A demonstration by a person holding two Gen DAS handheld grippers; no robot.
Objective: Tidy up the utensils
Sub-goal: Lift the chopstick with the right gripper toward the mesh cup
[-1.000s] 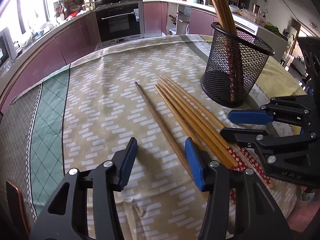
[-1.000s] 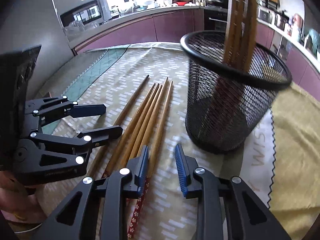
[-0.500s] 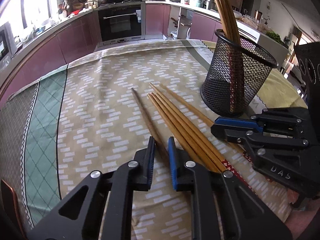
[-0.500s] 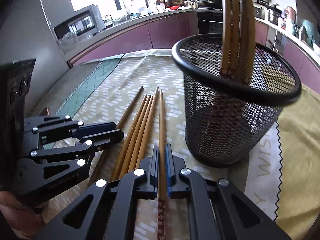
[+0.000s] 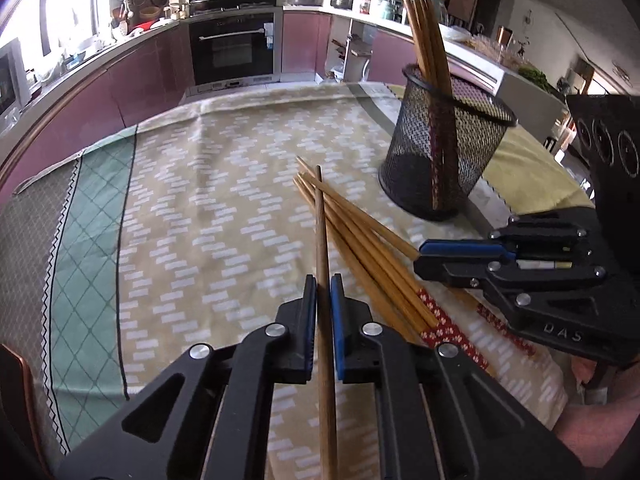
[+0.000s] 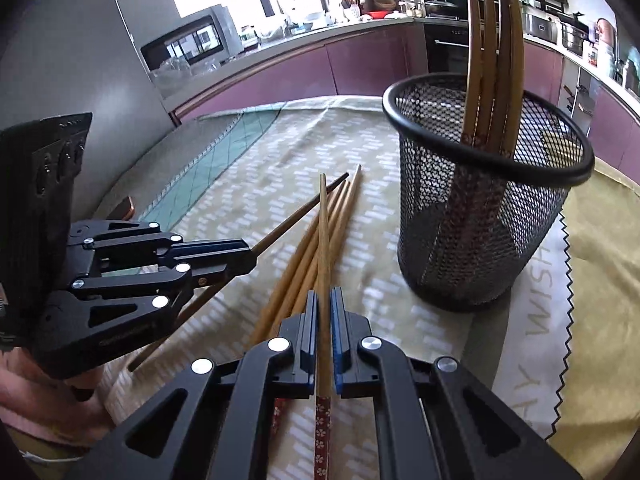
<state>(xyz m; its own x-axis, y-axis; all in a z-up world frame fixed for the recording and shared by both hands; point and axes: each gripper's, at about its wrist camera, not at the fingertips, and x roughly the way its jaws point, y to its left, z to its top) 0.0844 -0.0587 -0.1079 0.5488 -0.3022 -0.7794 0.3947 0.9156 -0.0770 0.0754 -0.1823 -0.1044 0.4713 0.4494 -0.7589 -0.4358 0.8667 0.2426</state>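
Two chopsticks are clamped at once above a kitchen table, one in each handheld gripper. The dark brown chopstick (image 5: 322, 240) sits pinched between the blue pads of the left gripper (image 5: 324, 292), whose jaws have just been closing around it; its far tip crosses over the loose chopsticks (image 5: 360, 240), a bundle of pale bamboo sticks lying side by side on the tablecloth (image 5: 200, 220). The right gripper (image 6: 324, 308) has its jaws drawn narrow on a light bamboo chopstick (image 6: 324, 240) with a red floral-patterned end, which points away over the same bundle. In the right wrist view the left gripper (image 6: 240, 258) appears at the left edge, the dark stick projecting from it; in the left wrist view the right gripper (image 5: 424, 258) appears at the right, gripping its stick near the patterned ends. Just beyond the bundle stands a black mesh holder (image 6: 480, 220), upright, with several bamboo chopsticks (image 6: 496, 60) leaning inside it, patterned ends down. The cloth is beige with white dashes, bordered by a green lattice band. Behind the table run purple kitchen cabinets (image 5: 120, 92), a built-in black oven (image 5: 232, 48) and a cluttered countertop.
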